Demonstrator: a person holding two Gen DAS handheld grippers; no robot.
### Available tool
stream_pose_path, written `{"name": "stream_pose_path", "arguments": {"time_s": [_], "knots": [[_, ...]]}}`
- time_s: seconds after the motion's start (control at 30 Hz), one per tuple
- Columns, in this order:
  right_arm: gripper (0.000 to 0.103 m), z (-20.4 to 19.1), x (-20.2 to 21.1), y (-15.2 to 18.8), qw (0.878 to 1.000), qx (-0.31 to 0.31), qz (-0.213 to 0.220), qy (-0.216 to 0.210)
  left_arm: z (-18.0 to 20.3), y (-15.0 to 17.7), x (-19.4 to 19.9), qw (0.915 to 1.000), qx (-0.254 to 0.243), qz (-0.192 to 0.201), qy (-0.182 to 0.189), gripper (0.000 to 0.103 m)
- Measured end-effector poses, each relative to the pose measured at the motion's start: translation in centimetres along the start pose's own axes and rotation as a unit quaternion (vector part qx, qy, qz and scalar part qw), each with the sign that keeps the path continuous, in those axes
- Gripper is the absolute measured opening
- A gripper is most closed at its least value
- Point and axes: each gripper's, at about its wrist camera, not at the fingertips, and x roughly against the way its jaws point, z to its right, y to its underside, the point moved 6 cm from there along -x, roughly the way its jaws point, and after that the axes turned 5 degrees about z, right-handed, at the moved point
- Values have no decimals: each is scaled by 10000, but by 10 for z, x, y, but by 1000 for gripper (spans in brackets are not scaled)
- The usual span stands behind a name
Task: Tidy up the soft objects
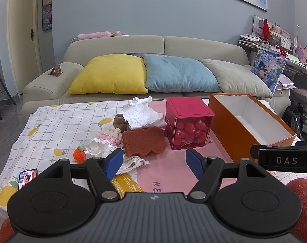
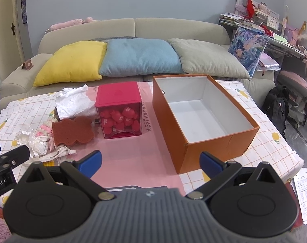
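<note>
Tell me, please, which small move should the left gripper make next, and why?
Probably move the left gripper forward to the brown sponge. Both grippers are open and hold nothing, the sponge lies nearest in the soft pile, and the orange box has nothing inside.

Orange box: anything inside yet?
Nothing visible. The orange box shows a bare white floor and walls in the right wrist view; only the strip of floor behind its near wall is hidden. The soft objects lie outside.
</note>
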Motion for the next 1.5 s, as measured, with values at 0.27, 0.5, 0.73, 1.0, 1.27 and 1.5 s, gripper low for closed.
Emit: {"name": "stream_pose_path", "arguments": {"time_s": [0.27,0.5,0.73,1.0,1.27,1.5], "knots": [[100,-2,-1,1,10000,26,-29,1,-1,0,1,10000,28,-13,13,83],[100,-2,-1,2,10000,38,-59,-7,-2,1,1,10000,59,-34,33,84],[100,-6,-5,3,9996,24,-86,-262,-9,9,-3,9994,151,-256,170,84],[91,-33,-21,12,9950,382,-375,-841,-50,24,-18,9944,713,-780,88,76],[78,-85,-58,18,9793,739,-949,-1629,-102,30,-41,9825,1314,-1304,-224,75],[75,-152,-91,32,9518,1284,-1474,-2363,-118,32,-63,9797,1172,-1598,-304,72]]}}
